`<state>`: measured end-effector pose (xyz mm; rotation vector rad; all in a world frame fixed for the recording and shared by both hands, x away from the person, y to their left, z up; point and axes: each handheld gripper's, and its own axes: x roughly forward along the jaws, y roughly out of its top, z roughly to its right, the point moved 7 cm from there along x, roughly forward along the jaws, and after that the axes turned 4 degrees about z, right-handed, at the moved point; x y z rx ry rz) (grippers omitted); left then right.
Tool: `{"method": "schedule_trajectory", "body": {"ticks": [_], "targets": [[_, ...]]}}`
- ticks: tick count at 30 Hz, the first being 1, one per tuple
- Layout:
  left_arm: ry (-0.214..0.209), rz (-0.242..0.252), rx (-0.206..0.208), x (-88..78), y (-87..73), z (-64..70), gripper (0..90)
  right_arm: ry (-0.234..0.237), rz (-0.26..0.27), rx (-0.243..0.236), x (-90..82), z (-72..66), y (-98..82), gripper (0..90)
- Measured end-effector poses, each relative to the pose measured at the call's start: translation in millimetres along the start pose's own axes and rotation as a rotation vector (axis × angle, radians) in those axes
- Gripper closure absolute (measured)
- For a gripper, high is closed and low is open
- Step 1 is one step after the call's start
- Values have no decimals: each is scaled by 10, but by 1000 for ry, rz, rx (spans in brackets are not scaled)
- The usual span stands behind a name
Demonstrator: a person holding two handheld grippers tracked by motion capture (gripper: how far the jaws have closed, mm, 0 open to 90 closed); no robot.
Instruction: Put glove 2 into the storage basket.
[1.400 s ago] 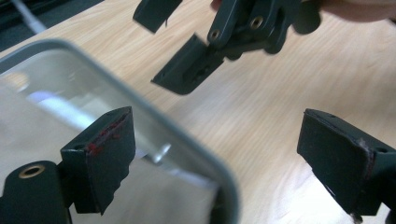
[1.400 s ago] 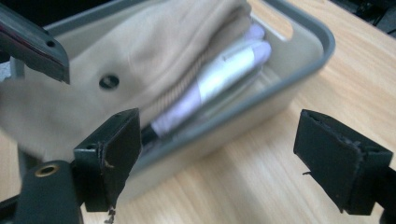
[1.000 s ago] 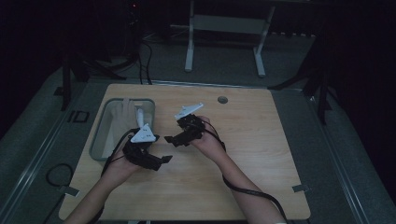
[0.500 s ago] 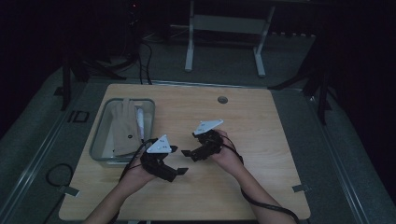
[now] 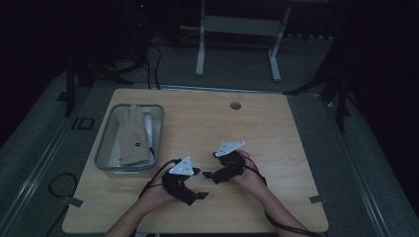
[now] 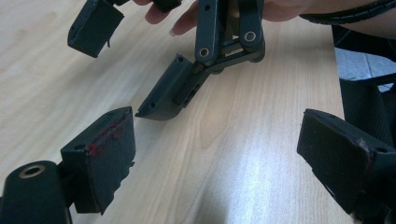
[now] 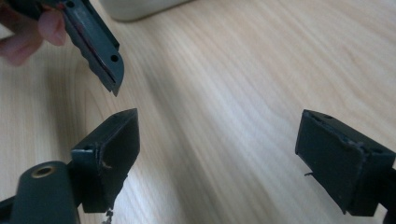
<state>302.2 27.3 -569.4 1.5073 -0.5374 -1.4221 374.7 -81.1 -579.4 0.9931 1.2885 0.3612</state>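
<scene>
Tongs in both hands sit low over the wooden surface (image 5: 276, 133) in the high view, left tongs (image 5: 196, 183) near right tongs (image 5: 209, 166), well apart from the grey bin (image 5: 106, 143) holding a tan glove (image 5: 132, 136). Left gripper view: left tongs (image 6: 219, 149) spread wide and empty, facing the right ones. Right gripper view: right tongs (image 7: 224, 149) likewise wide, nothing between them.

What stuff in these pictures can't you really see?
- High view: the white thing in the grey bin is half under the tan glove and too small to name.
- High view: the room behind the table is too dark to read.
- Right gripper view: the pale container is cut off by the top edge.
</scene>
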Motion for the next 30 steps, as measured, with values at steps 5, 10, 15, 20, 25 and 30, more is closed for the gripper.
{"method": "schedule_trajectory", "body": {"ticks": [5,10,15,20,25,30], "targets": [[-17,-6,1,77,-76,23,118,-11,-14,0,-5,-4,-171,135],[-24,-5,0,86,-111,22,118,-29,-25,8,-69,26,-307,135],[-28,1,-5,70,-101,14,118,-46,4,35,-209,62,-364,135],[-33,5,-10,75,-111,19,118,-58,26,57,-340,107,-449,135],[-39,6,-9,89,-119,22,118,-75,19,64,-398,151,-517,135],[-43,12,-9,89,-115,23,118,-79,22,73,-414,165,-524,135]]}}
